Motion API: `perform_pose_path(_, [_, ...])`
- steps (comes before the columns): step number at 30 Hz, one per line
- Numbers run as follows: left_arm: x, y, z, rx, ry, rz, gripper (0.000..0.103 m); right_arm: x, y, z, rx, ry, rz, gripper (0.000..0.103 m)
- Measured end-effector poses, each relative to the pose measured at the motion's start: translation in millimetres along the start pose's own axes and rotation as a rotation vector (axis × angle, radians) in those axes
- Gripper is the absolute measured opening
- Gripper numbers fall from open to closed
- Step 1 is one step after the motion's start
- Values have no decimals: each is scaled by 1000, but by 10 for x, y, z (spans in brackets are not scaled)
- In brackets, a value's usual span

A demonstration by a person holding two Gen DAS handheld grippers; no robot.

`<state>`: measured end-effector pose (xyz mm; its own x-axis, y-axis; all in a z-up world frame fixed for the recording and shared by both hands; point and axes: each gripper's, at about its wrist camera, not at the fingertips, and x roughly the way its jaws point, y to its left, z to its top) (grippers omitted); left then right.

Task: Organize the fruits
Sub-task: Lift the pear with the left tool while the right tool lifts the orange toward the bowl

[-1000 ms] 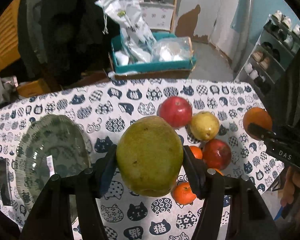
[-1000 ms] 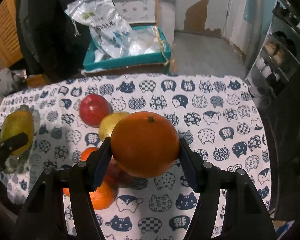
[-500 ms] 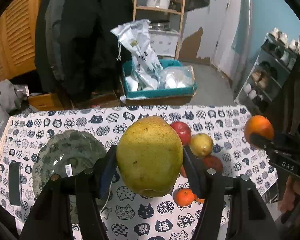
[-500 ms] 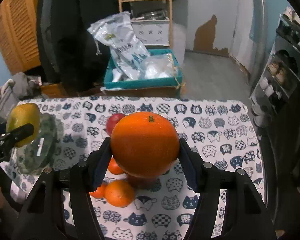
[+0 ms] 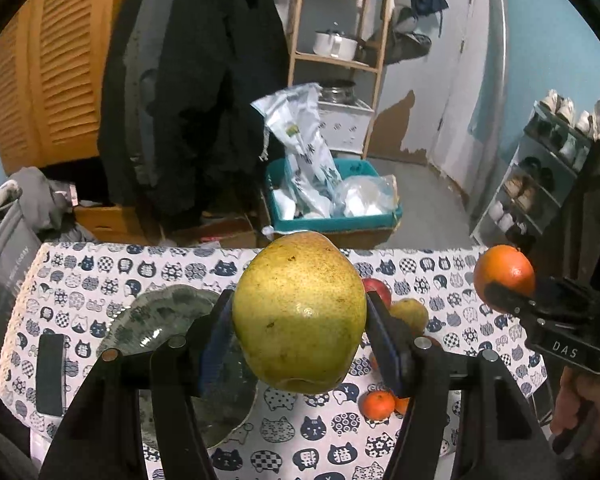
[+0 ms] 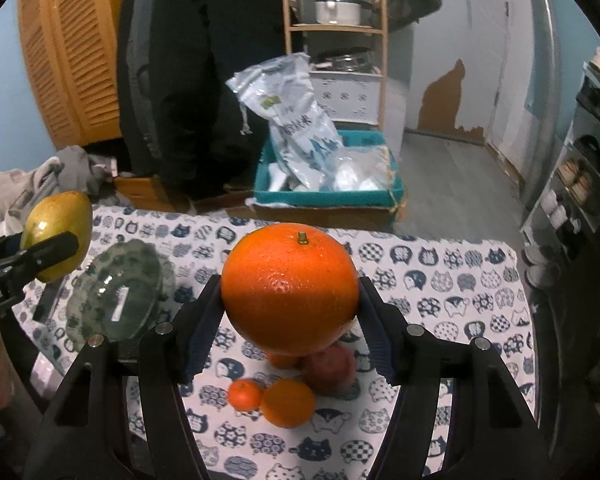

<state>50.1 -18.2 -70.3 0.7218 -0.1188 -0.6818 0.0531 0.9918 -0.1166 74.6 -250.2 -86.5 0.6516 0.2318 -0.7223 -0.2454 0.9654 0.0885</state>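
Our left gripper clamps a pear; our right gripper clamps an orange above the table.

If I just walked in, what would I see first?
A big green-yellow pear fills the middle, squeezed in the left tool above the cat-patterned tablecloth. Over to its right, the right tool clamps a bright orange above the smaller fruits left on the cloth.
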Motion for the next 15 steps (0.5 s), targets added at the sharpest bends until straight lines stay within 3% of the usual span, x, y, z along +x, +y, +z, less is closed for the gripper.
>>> perform_pose_path(15, [-201, 424, 3, -41, -47, 81, 65, 85, 650, 262, -81, -18, 96, 65])
